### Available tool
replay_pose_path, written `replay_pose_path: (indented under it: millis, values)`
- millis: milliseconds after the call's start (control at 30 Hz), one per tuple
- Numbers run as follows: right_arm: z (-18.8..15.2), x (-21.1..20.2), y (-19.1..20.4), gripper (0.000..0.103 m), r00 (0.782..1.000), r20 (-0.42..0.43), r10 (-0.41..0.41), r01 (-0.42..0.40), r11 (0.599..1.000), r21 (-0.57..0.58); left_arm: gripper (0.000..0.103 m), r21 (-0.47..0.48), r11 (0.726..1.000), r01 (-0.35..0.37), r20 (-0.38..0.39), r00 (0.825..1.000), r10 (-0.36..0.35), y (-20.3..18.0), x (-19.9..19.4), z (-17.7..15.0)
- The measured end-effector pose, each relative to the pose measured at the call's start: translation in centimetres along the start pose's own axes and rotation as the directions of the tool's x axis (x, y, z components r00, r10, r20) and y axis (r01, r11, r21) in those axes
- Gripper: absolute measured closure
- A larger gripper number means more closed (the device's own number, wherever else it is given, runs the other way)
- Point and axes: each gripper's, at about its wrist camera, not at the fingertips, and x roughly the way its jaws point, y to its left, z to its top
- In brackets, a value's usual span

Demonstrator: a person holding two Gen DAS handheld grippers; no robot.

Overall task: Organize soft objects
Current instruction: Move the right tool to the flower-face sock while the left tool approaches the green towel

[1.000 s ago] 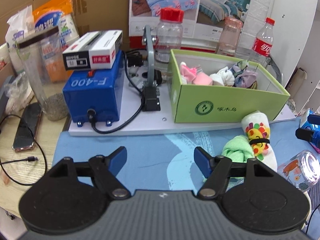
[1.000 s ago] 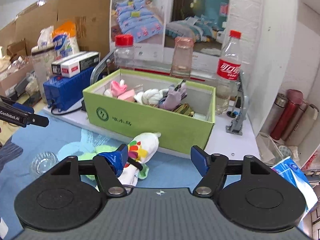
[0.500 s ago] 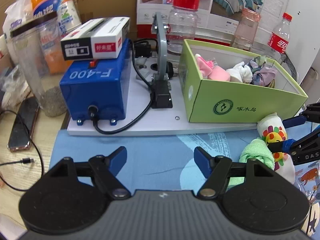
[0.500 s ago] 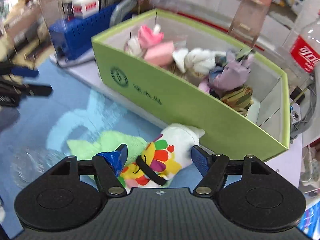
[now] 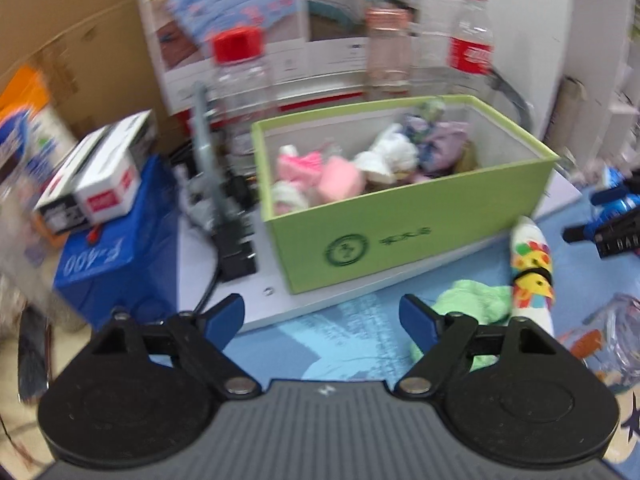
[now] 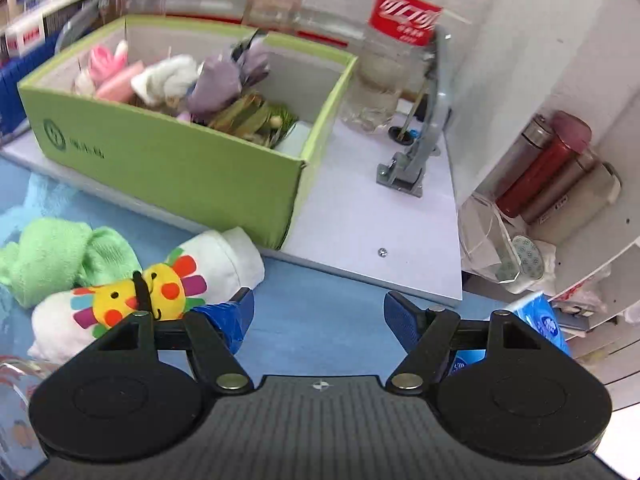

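Mat: a blue patterned cloth mat [image 6: 320, 296] is lying under both grippers.
Box: an open green cardboard box [image 5: 408, 228] is sitting at 12 o'clock on a white board [image 6: 372, 216], holding rolled socks.
Green cloth: a fluffy green cloth [image 6: 60, 256] is lying at 9 o'clock.
Roll: a white rolled cloth with a sun-face print [image 6: 156, 284] is touching it.
Right gripper [image 6: 318, 312]: fingers are standing apart, gripping nothing; the left fingertip [image 6: 230, 318] is just beside the roll.
Left gripper [image 5: 322, 318]: fingers are standing apart, gripping nothing.

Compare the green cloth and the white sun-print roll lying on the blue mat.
The green cloth is plain and loosely bunched; the white sun-print roll is rolled tight.
The roll carries a colourful sun print and a black band; the cloth has neither.
Both lie outside the green box, touching each other.
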Motion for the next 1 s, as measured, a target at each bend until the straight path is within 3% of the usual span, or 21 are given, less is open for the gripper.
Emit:
replay_pose_path:
  millis: [100, 200, 233, 367, 567, 667, 867, 1000]
  values:
    - [-0.8, -1.1, -1.1, 0.045, 0.994, 0.064, 0.094, -0.099, 0.991, 0.085, 0.021, 0.129, 0.985, 0.118, -0.056, 0.992, -0.112, -2.2, 1.1, 1.5]
    - [-1.3, -1.3, -1.3, 0.045, 0.986, 0.100, 0.137, -0.148, 0.981, 0.123, 0.021, 0.236, 0.931, 0.279, -0.183, 0.954, -0.239, -4.4, 3.2, 2.5]
    - [-1.5, -1.3, -1.2, 0.045, 0.984, 0.107, 0.142, -0.156, 0.979, 0.130, 0.021, 0.271, 0.917, 0.293, -0.213, 0.947, -0.239, -5.1, 4.0, 2.6]
    - [-2.3, -1.6, -1.3, 0.045, 0.978, 0.130, 0.165, -0.185, 0.970, 0.156, 0.021, 0.371, 0.902, 0.221, -0.264, 0.956, -0.126, -6.8, 6.8, 2.5]
    - [-2.9, -1.9, -2.1, 0.045, 0.973, 0.148, 0.180, -0.208, 0.957, 0.204, 0.021, 0.323, 0.886, 0.334, -0.396, 0.898, -0.194, -7.3, 9.9, 2.6]
    - [-2.9, -2.1, -1.9, 0.045, 0.971, 0.152, 0.183, -0.213, 0.955, 0.209, 0.016, 0.250, 0.921, 0.298, -0.425, 0.889, -0.172, -6.3, 11.2, 2.5]
    - [-3.0, -3.6, -1.0, 0.045, 0.966, 0.169, 0.196, -0.226, 0.957, 0.180, 0.016, 0.049, 0.984, 0.168, -0.392, 0.910, -0.136, 0.3, 10.2, 1.7]
    - [-2.9, -4.3, -0.5, 0.045, 0.961, 0.189, 0.203, -0.237, 0.954, 0.184, 0.016, -0.092, 0.990, 0.105, -0.386, 0.913, -0.133, 5.5, 8.9, -0.8]
